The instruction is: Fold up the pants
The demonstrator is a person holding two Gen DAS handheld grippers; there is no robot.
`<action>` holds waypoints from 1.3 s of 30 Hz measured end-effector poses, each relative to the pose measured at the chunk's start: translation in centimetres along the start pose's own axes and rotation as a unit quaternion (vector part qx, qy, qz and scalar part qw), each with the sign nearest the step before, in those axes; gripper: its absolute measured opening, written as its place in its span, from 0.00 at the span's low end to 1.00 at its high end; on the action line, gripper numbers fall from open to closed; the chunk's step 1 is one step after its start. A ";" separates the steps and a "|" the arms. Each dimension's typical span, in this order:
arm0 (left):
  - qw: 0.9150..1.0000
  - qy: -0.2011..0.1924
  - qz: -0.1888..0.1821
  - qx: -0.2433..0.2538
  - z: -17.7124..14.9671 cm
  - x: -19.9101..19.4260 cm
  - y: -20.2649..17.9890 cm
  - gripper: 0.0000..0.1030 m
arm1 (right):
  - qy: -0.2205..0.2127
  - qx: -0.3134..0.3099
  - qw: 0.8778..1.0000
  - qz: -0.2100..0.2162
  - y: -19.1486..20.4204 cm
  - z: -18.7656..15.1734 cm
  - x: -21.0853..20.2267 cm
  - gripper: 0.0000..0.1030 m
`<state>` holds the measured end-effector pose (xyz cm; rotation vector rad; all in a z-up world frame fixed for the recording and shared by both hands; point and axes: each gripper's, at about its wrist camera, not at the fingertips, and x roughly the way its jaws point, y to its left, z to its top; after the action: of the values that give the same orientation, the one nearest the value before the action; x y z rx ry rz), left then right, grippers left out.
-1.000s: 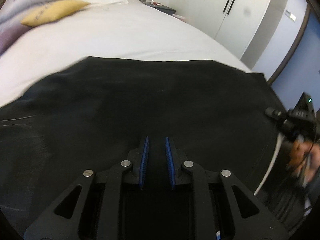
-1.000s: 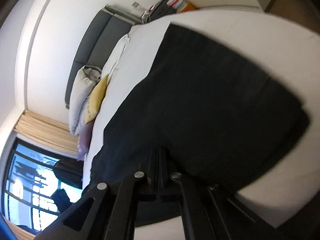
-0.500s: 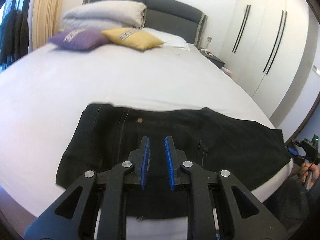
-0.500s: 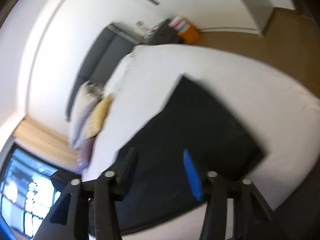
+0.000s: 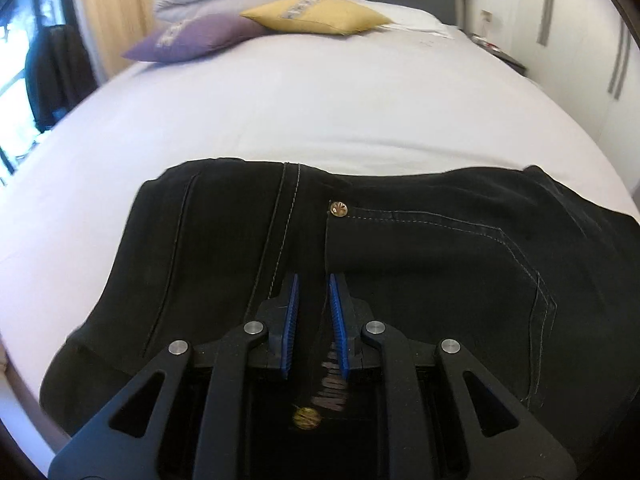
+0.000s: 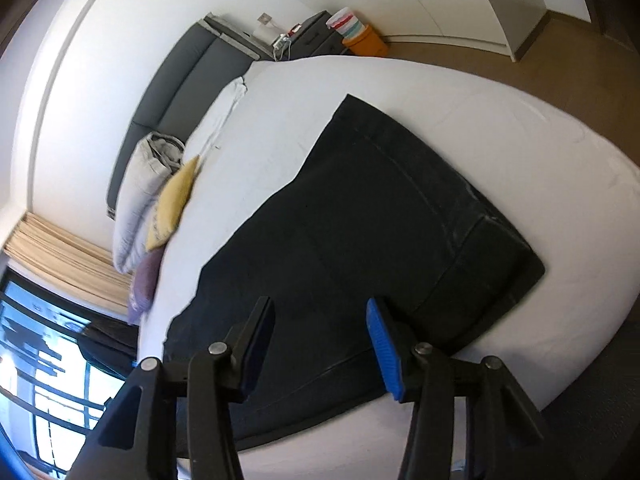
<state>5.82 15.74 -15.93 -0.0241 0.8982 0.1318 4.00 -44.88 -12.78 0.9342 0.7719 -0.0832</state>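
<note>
Black pants (image 5: 400, 264) lie flat, folded, near the front edge of a white bed (image 5: 320, 104). In the left wrist view I see the waist end with a brass rivet and a pocket seam. My left gripper (image 5: 314, 312) hovers over the waist area, its blue pads a narrow gap apart with nothing between them. In the right wrist view the pants (image 6: 360, 220) lie as a dark rectangle with the hem end at the right. My right gripper (image 6: 320, 344) is wide open and empty above the near edge of the pants.
Grey, purple and yellow pillows (image 5: 280, 20) lie at the head of the bed by a grey headboard (image 6: 192, 68). White wardrobes (image 5: 616, 52) stand to the right. A nightstand and an orange bin (image 6: 364, 40) stand beside the bed, on a brown floor.
My right gripper has let go of the pants, opened wide and pulled back. My left gripper has lifted away from the fabric and now looks down on the waist end.
</note>
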 end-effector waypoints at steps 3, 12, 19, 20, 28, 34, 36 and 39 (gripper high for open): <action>0.999 -0.030 -0.017 -0.007 -1.0 -2.0 0.0 0.16 | 0.002 -0.006 1.000 -0.005 0.8 0.1 -0.4 0.51; 0.949 -0.083 -0.088 -0.290 -5.3 -6.8 16.6 0.49 | 0.001 -0.003 1.000 -0.012 -0.3 0.0 -1.0 0.51; 0.973 -0.022 -0.118 -0.197 -2.6 -0.8 13.7 0.62 | 0.006 -0.008 1.000 -0.010 0.1 -0.4 -1.3 0.51; 0.974 -0.023 -0.124 -0.188 -2.4 -0.1 13.2 0.61 | 0.005 -0.009 1.000 -0.010 -0.1 -0.2 -1.6 0.51; 0.985 0.023 -0.157 -0.074 1.3 1.2 12.8 0.13 | 0.003 -0.007 1.000 -0.014 -1.2 0.1 -2.2 0.51; 0.985 0.004 -0.166 -0.041 3.8 -3.4 11.3 0.13 | 0.016 -0.020 1.000 -0.017 -0.3 -0.2 -1.3 0.51; 0.986 0.012 -0.163 -0.035 4.1 -3.3 11.0 0.13 | 0.018 -0.020 0.999 -0.017 -0.3 -0.2 -1.3 0.51; 0.986 0.029 -0.157 -0.057 3.7 -1.4 12.1 0.17 | 0.018 -0.021 0.999 -0.016 -0.4 -0.4 -1.5 0.51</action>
<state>6.35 27.88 -12.09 -0.2769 0.9335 -0.1118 2.52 -45.22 -12.19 0.8850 0.8197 -0.0768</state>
